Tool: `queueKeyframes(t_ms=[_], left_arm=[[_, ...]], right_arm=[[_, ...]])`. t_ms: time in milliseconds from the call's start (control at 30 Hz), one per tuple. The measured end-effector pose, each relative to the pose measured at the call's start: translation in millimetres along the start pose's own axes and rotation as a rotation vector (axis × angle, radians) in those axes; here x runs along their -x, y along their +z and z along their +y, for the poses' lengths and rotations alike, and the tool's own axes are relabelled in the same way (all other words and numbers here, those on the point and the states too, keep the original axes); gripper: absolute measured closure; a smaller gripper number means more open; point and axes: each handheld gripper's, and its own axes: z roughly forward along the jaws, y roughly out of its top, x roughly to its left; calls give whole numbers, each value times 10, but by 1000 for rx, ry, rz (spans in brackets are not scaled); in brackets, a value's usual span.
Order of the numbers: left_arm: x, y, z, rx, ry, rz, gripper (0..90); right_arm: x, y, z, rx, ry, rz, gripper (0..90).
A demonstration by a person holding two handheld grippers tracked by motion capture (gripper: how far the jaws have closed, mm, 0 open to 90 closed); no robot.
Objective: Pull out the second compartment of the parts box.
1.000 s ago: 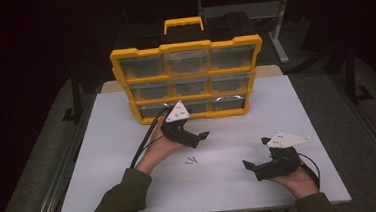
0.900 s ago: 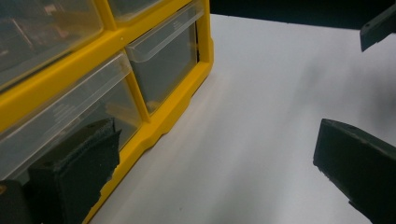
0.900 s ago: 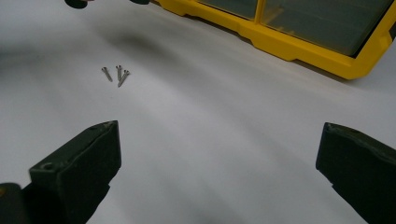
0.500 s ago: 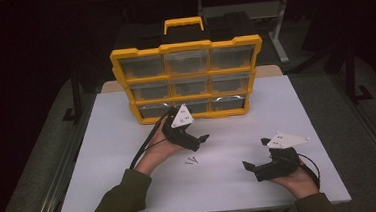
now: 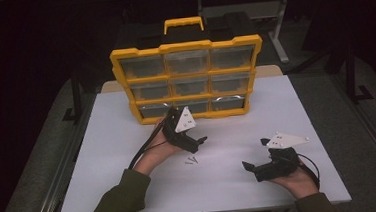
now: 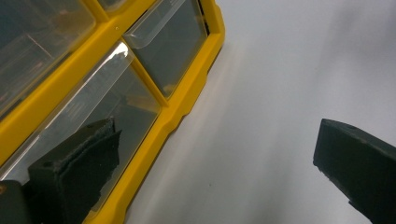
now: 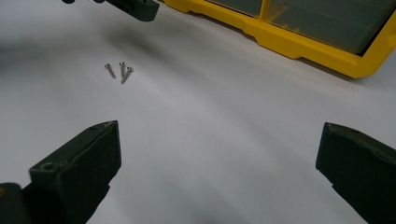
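Left tool (image 5: 190,136) nearer organizer (image 5: 188,81); screws (image 5: 191,161) apart.

The left gripper (image 5: 190,136) hides part of the organizer's (image 5: 189,81) bottom-middle drawer (image 5: 196,106); drawer contents are indistinct.

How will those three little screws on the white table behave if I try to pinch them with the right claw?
The screws are thin and lie flat on the smooth table, so the wide-open right claw would likely skid over them. Their round shanks may roll or scatter when nudged. They look very light, and bunched so close that picking just one seems hard.
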Motion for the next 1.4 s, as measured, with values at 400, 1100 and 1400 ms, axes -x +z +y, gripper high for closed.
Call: queueKeyframes(t_ms=[400, 1100, 1400], left_arm=[[18, -12, 11, -15, 73, 36, 0], [61, -7, 16, -74, 205, 93, 0], [80, -3, 15, -97, 265, 114, 0]], right_arm=[[7, -3, -1, 3, -2, -1, 0], [8, -2, -3, 2, -6, -1, 0], [2, -2, -2, -1, -2, -1, 0]])
